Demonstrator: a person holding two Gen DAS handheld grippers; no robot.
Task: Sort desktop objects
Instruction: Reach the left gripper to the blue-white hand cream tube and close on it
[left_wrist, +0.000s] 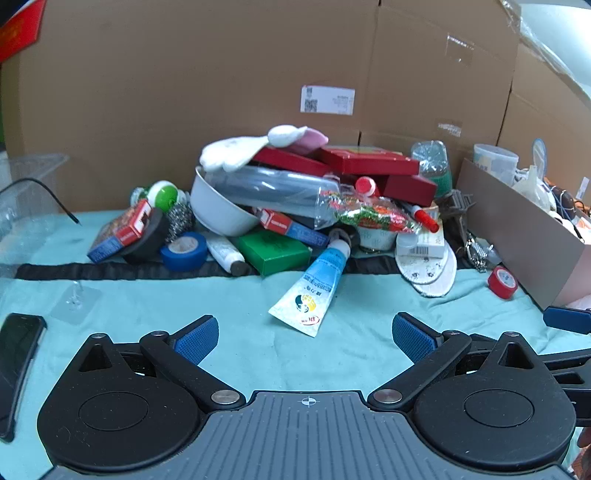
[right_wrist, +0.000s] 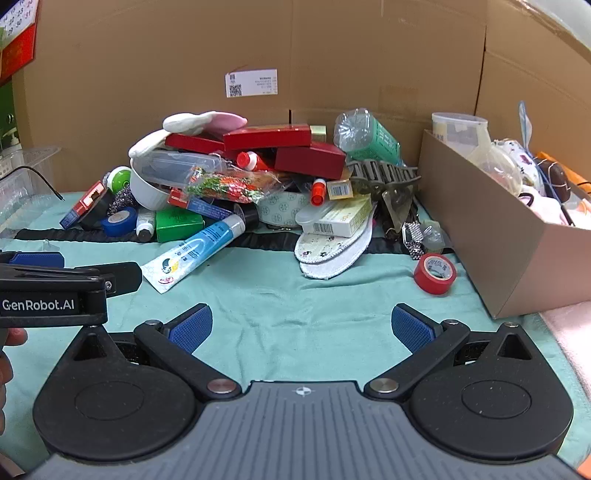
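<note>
A pile of desktop objects lies on the teal cloth: a white bowl (left_wrist: 221, 210), red boxes (left_wrist: 369, 160), a clear bottle (left_wrist: 280, 192), a green box (left_wrist: 275, 251), a blue tape roll (left_wrist: 184, 251) and a blue-white tube (left_wrist: 314, 288) at the front. A red tape roll (right_wrist: 435, 273) lies apart at the right. My left gripper (left_wrist: 304, 339) is open and empty, short of the tube. My right gripper (right_wrist: 301, 332) is open and empty, beside it; the left gripper's body (right_wrist: 55, 291) shows at its left.
An open cardboard box (right_wrist: 491, 236) with assorted items stands at the right. A clear plastic bin (left_wrist: 29, 192) stands at the left. A black phone (left_wrist: 16, 354) lies at the near left. Large cardboard walls (left_wrist: 221, 92) close the back.
</note>
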